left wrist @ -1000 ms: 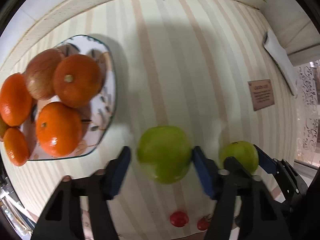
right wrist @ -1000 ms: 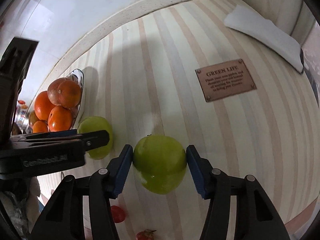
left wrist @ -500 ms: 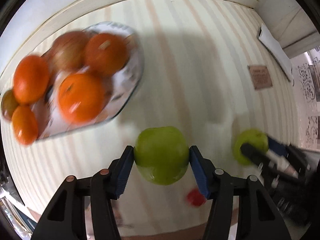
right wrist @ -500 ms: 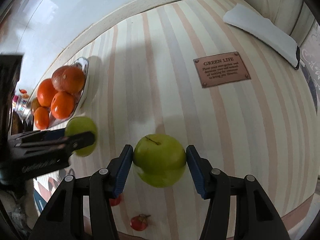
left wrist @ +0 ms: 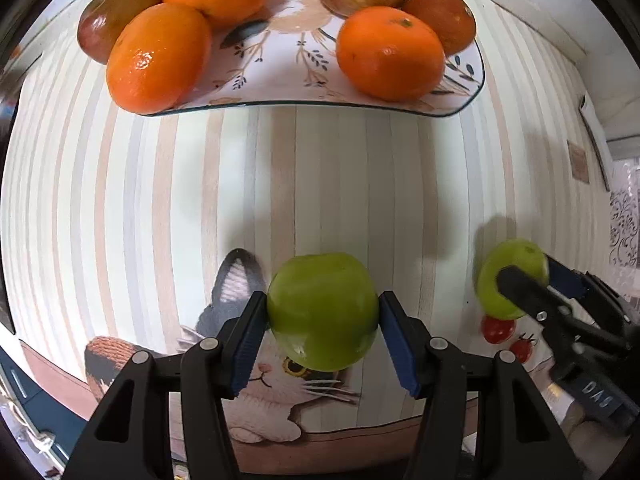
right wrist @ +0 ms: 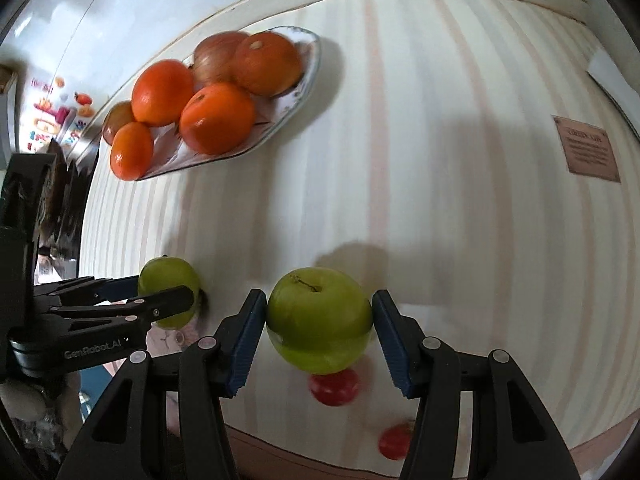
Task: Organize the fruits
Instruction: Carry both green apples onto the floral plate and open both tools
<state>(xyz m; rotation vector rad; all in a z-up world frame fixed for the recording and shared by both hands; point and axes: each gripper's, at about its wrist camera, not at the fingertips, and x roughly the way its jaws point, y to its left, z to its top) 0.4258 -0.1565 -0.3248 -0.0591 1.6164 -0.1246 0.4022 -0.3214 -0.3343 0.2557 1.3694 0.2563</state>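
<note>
My left tool clamps one green apple; my right tool clamps another, plate ahead.

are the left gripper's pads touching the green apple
Touching. The left wrist view shows both blue pads of the left gripper pressed flush against the green apple's sides, no gap.

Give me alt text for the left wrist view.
The left gripper holds a green apple above a striped tablecloth; ahead, a plate carries oranges and apples. At right, the right gripper holds another green apple above two small red tomatoes.
</note>
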